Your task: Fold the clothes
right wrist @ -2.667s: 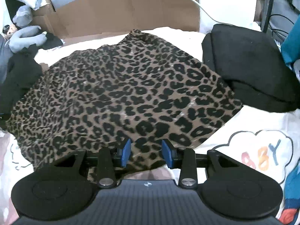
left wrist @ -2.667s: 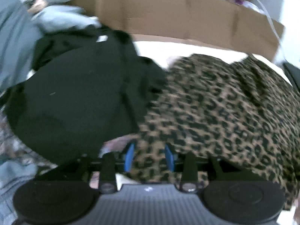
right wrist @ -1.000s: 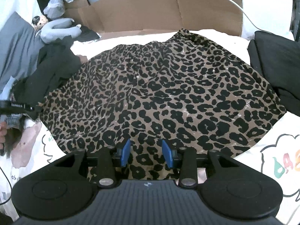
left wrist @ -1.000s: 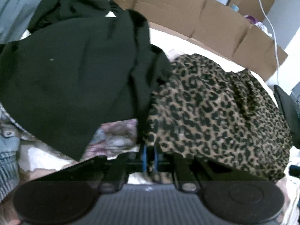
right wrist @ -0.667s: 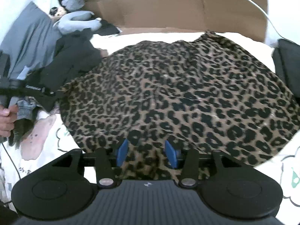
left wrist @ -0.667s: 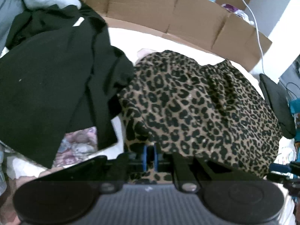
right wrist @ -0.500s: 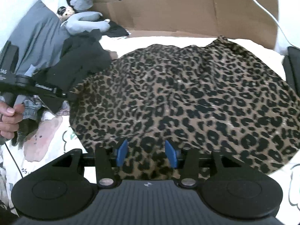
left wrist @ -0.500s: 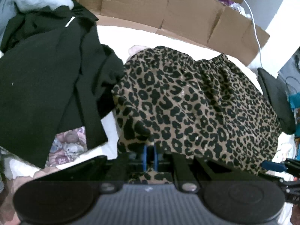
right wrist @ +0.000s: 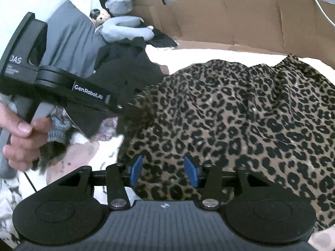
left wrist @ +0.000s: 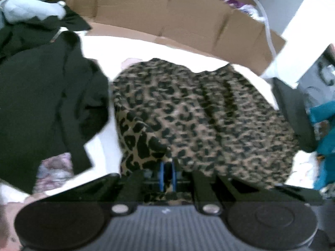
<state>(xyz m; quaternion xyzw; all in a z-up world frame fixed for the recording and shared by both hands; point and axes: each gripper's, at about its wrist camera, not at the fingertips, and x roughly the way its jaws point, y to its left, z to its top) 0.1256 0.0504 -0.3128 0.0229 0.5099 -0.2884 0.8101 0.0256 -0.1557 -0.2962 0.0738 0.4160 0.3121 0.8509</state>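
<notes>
Across a white bed sheet (right wrist: 209,56) printed with faint pink and grey cartoon shapes, a brown leopard-print gathered skirt (right wrist: 240,113) is lying spread out, its elastic waistband pointing toward the far edge of the bed. Behind the bed, a long wall of flattened brown cardboard (right wrist: 240,16) is standing upright, and a white cable (left wrist: 266,27) is trailing over its top edge. Past the cardboard, pale walls are showing, with some small clutter too blurred to name.

At the skirt's left hem corner, the left claw (left wrist: 166,172) is pinching the fabric, its blue pads pressed together on a bunched fold; in the right wrist view the same claw (right wrist: 134,106) is lifting that corner slightly off the sheet, with a person's hand (right wrist: 18,138) gripping its grey handle. The right claw (right wrist: 163,172) is hovering at the skirt's near hem with its blue pads standing apart; the fabric is running between them, though whether either pad is touching it is hard to tell.

Left of the skirt, a rumpled black garment (left wrist: 46,104) is lying just beside it, partly over a patch of pink-and-grey patterned cloth (left wrist: 54,167). Farther back on that side, a grey pillow (right wrist: 71,39) and a pale blue-grey plush toy (right wrist: 125,29) are resting. On the right edge of the bed, a dark folded item (left wrist: 293,113) is sitting beside something teal (left wrist: 324,125).
</notes>
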